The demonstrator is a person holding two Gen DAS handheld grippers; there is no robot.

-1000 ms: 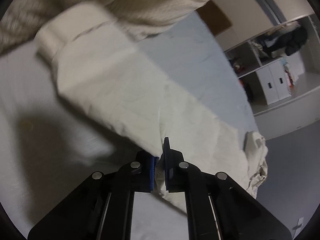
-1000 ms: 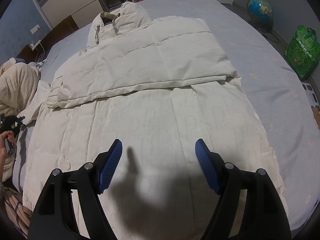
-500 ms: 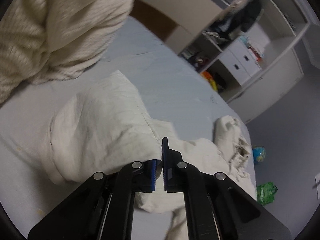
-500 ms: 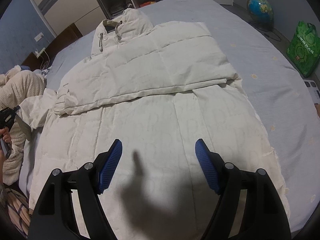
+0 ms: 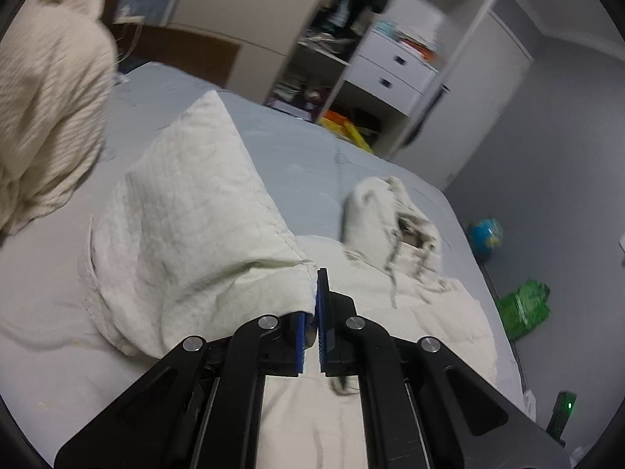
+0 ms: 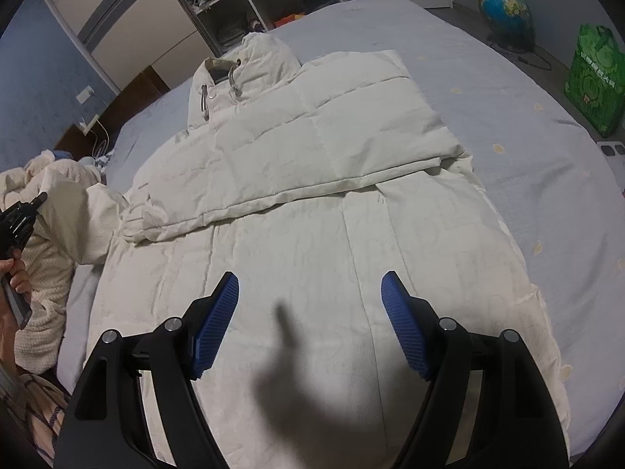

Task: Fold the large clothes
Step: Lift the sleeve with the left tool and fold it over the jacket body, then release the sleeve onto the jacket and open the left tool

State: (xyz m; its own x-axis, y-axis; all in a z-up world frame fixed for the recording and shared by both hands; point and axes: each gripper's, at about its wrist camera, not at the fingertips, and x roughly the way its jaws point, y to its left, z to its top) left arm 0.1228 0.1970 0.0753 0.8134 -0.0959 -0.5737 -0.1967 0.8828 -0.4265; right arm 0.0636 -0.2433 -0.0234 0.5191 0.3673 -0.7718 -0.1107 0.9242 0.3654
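Lifted higher now, the sleeve (image 5: 203, 226) is hanging pinched in the left tool (image 5: 315, 312) over the coat (image 6: 312, 234) on the bed (image 6: 527, 136), while the right tool (image 6: 310, 324) is waiting wide apart, and next the sleeve probably needs laying across.

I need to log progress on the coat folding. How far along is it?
One sleeve already lies folded across the jacket spread on the bed. The left gripper is shut on the other sleeve, lifted at the jacket's side. The right gripper hovers open. Still left: laying that sleeve across and folding the body.
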